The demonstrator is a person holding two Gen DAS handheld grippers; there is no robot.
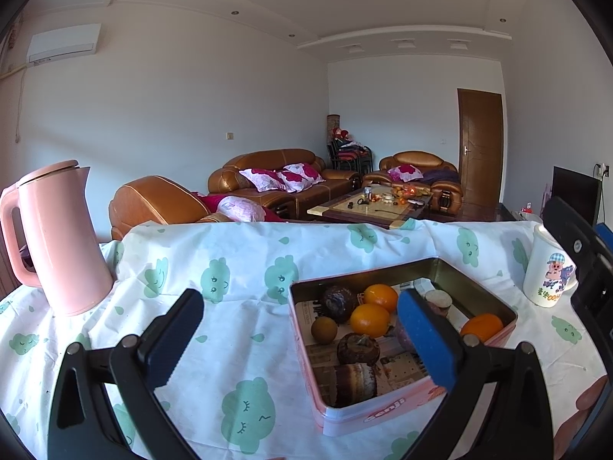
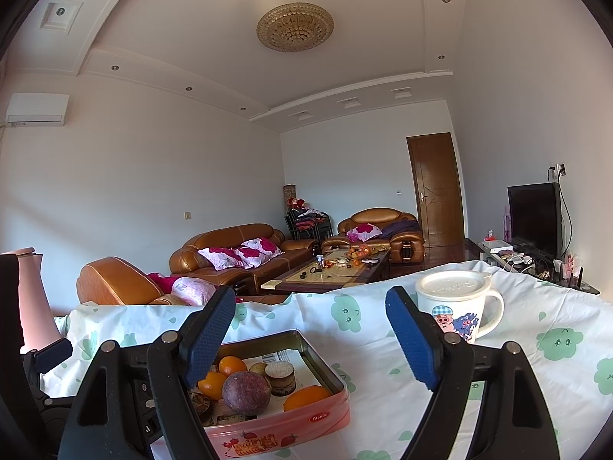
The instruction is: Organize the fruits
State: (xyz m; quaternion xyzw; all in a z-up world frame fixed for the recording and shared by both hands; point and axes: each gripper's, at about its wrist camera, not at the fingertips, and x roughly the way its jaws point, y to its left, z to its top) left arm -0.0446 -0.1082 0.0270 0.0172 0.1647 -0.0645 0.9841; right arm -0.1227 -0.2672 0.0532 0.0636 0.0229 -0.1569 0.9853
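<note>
While both my claws hang open and empty, the left claw (image 1: 299, 329) sits low over the near left edge of the tin (image 1: 477, 280), which holds oranges (image 1: 369, 320) and dark fruits on the table (image 1: 230, 253). My right claw (image 2: 310, 329) hovers between tin and mug (image 2: 456, 314).

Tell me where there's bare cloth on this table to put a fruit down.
Bare tablecloth lies between the pink kettle and the tin, and between the tin and the mug. The tin itself is crowded with oranges and dark fruit.
</note>
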